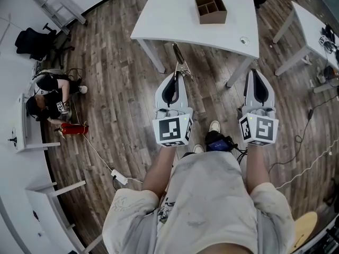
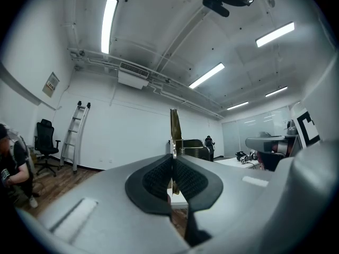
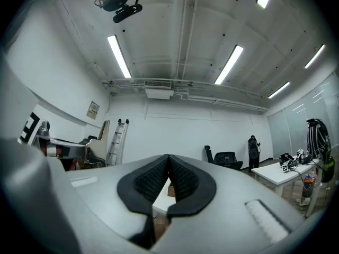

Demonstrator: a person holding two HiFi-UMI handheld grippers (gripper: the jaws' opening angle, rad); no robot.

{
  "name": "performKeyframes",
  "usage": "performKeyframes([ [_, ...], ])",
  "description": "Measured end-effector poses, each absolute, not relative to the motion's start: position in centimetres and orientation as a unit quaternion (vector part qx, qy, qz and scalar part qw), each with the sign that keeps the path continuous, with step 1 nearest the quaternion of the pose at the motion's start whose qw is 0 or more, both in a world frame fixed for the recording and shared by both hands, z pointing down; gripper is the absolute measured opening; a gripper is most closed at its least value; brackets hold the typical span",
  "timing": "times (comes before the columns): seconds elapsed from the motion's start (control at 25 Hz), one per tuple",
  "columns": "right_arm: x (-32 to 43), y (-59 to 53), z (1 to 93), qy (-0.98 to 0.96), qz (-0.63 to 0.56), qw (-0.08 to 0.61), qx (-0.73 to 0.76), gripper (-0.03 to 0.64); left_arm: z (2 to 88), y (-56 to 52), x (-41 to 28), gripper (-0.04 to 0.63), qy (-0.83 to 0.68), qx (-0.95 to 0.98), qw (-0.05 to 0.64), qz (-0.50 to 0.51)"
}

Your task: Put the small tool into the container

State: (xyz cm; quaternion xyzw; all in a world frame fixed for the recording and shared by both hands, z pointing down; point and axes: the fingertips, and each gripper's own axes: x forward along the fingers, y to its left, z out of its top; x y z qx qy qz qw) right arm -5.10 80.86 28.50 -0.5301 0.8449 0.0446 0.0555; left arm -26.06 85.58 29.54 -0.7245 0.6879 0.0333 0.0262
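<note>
Toward far edge of desk (image 1: 169, 20): container (image 1: 211, 8).
Left hand-held gripper (image 1: 177, 74): clamped on small tool (image 1: 179, 57), over floor (image 1: 122, 78), short of near edge.
Right hand-held gripper (image 1: 256, 72): closed, empty.

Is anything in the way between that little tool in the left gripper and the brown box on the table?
Nothing visible. The left gripper holds the small tool just short of the table; only bare tabletop lies between it and the container.

A white table (image 1: 175, 20) stands at 12 o'clock on the wooden floor (image 1: 122, 83). On it sit 1 brown compartmented container (image 1: 211, 8) and 1 small round object (image 1: 243, 40), at the container's 5 o'clock.
</note>
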Motion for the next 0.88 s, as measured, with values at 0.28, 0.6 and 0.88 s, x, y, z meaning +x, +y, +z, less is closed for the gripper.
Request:
performKeyframes([
  [0.28,0.7,68.1,29.5,0.843,0.035,0.057,-0.533,0.005,29.9,72.8,-20.4,0.023,0.686,-0.726,0.029,0.028],
  [0.6,7.0,58.8,28.2,0.839,0.032,0.068,-0.539,0.005,28.1,63.4,-14.3,0.023,0.683,-0.729,0.037,0.024],
  [0.88,10.8,42.7,28.9,0.841,0.025,0.072,-0.535,0.005,28.5,47.3,-10.1,0.023,0.684,-0.728,0.040,0.015],
])
